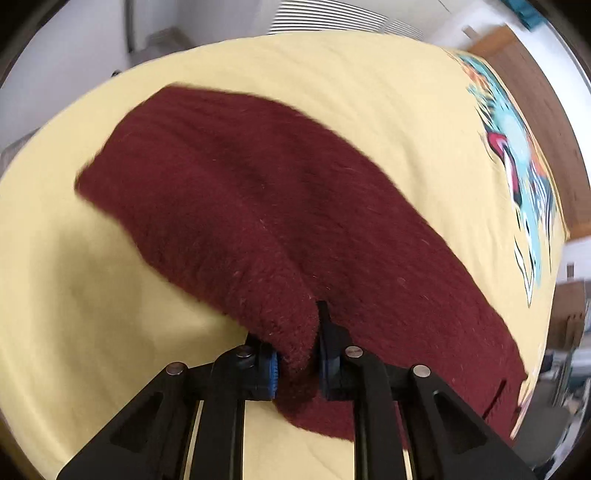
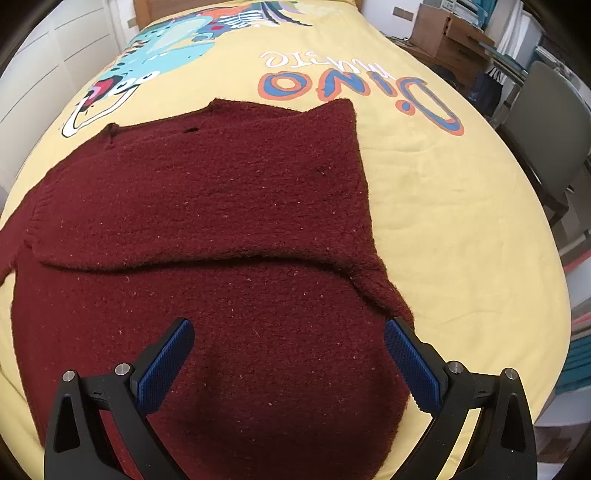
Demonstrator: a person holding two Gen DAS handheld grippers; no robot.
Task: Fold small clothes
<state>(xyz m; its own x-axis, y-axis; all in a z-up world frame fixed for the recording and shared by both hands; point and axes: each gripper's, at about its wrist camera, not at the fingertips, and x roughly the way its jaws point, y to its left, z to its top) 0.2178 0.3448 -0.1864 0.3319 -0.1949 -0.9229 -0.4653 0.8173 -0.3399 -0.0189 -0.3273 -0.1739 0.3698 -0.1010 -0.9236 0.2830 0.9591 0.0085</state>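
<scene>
A dark red knitted sweater [image 2: 207, 206] lies on a yellow bedspread [image 2: 461, 229], with one part folded over the body. In the left wrist view my left gripper [image 1: 298, 363] is shut on a bunched fold of the sweater [image 1: 258, 206] and holds that edge up off the bed; the view is blurred. In the right wrist view my right gripper [image 2: 288, 363] is open and empty, just above the sweater's near part, with its blue pads [image 2: 168, 363] spread wide.
The bedspread carries a dinosaur print [image 2: 162, 48] and "Dino" lettering [image 2: 354, 88] beyond the sweater. A grey chair [image 2: 550, 122] and a wooden box [image 2: 443, 33] stand right of the bed. White cupboards [image 2: 55, 55] are on the left.
</scene>
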